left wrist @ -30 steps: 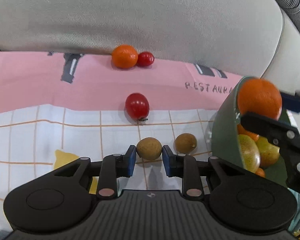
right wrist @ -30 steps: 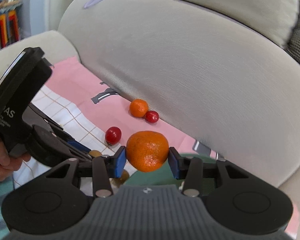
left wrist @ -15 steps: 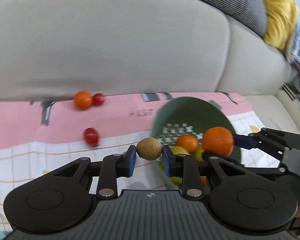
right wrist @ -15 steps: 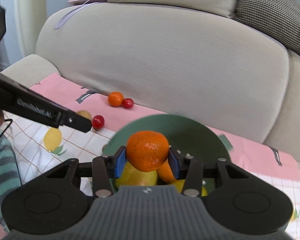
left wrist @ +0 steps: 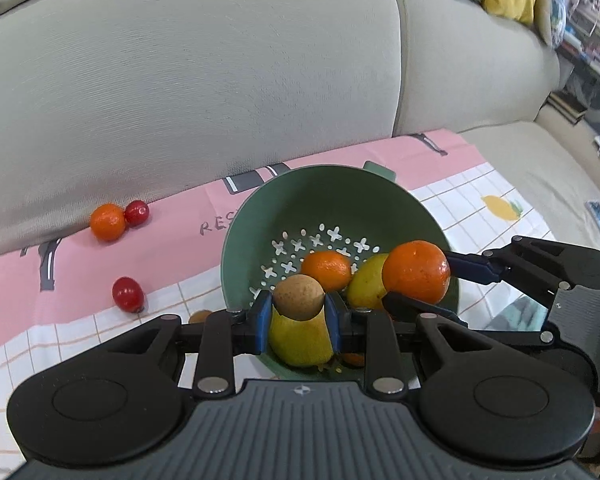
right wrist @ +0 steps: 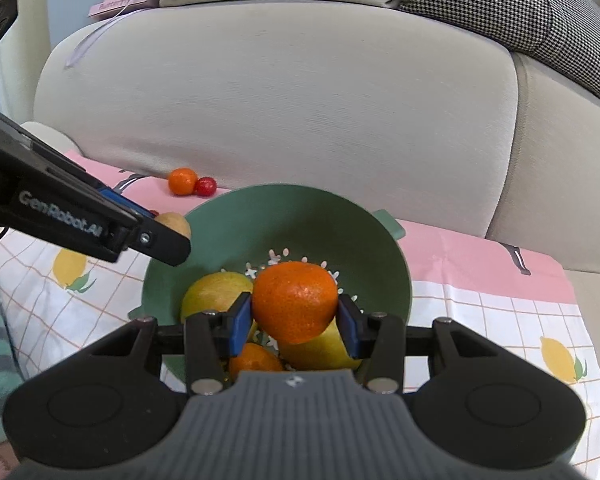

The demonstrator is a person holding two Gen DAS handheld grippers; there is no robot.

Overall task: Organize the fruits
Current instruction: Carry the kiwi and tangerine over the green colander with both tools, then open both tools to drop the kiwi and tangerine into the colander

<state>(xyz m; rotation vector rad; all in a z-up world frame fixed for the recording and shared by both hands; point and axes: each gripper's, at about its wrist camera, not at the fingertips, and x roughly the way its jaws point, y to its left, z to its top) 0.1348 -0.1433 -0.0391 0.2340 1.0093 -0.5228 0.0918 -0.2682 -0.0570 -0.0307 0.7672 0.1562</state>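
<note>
Left gripper clamps a longan, right gripper an orange — both masking fruit in the colander.

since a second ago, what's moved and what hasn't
Both tools swung in over the green perforated colander. The left tool lifted the small round brown fruit off the checked cloth; the right tool carried the big orange mandarin above the bowl. Neither has let go. The loose small mandarin and red tomatoes lie where they were.

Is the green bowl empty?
No, the green bowl already holds a yellow fruit and a small orange.
</note>
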